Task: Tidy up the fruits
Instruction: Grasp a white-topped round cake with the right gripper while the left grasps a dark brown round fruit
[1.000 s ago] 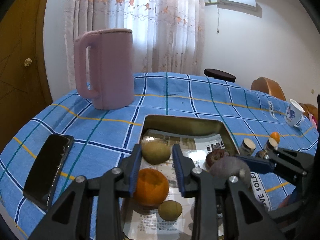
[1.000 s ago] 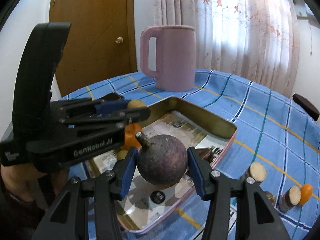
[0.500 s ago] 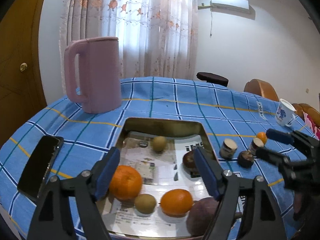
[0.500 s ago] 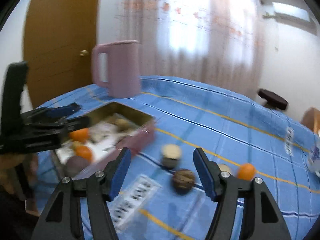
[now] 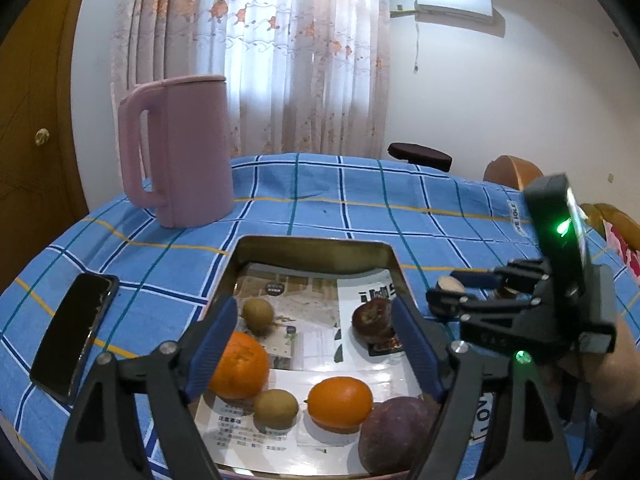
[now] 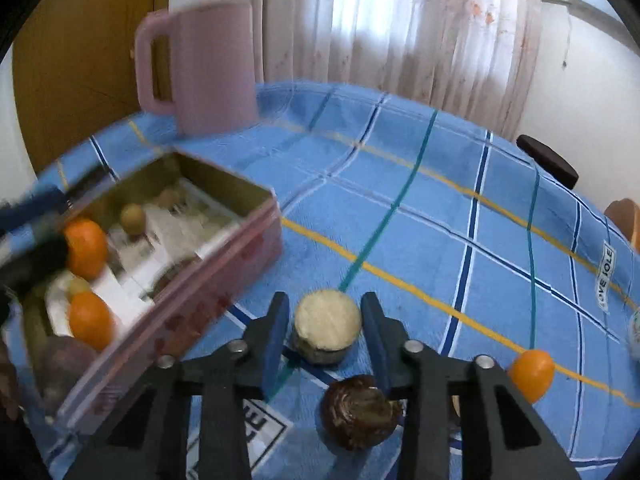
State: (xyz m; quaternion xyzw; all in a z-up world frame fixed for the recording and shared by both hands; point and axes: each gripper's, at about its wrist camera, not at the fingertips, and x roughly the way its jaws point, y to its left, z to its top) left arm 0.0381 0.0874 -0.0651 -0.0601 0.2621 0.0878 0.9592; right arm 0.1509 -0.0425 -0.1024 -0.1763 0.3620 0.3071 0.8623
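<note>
the left gripper (image 5: 316,312) is being held over the near end of the tray (image 5: 312,254). its jaws are opening wide, with nothing being pinched between them. the right gripper (image 6: 325,300) is being kept off to the right of the tray, down at the tablecloth (image 6: 420,208), with its blue pads being pressed onto a chunk (image 6: 326,330). the chunk is a short round stub with a pale flat top and a darker side, sitting on the cloth just beside the tray's pink outer wall.

the tray is a shallow rectangular tin with rounded corners and a shiny gold inside, lined with printed paper. six fruits are being kept in it:
- a big dimpled orange (image 5: 236,366) by the left wall
- a smoother orange (image 5: 340,402) near the front
- a fuzzy brown kiwi (image 5: 276,410) between them
- another kiwi (image 5: 258,312) further back
- a dull purple fruit (image 5: 396,436) in the near right corner
- a dark wrinkled one (image 5: 374,318) by the right wall

the middle and far end of the tray are being left open.

out on the cloth, a dark wrinkled fruit (image 6: 358,412) is lying under the right finger, and a small glossy orange fruit (image 6: 530,372) is sitting further right. plenty of bare checked cloth is being left beyond them. a matte pink jug (image 5: 180,152) is standing behind the tray, and a glossy black phone (image 5: 74,336) is lying near the table's left edge.
</note>
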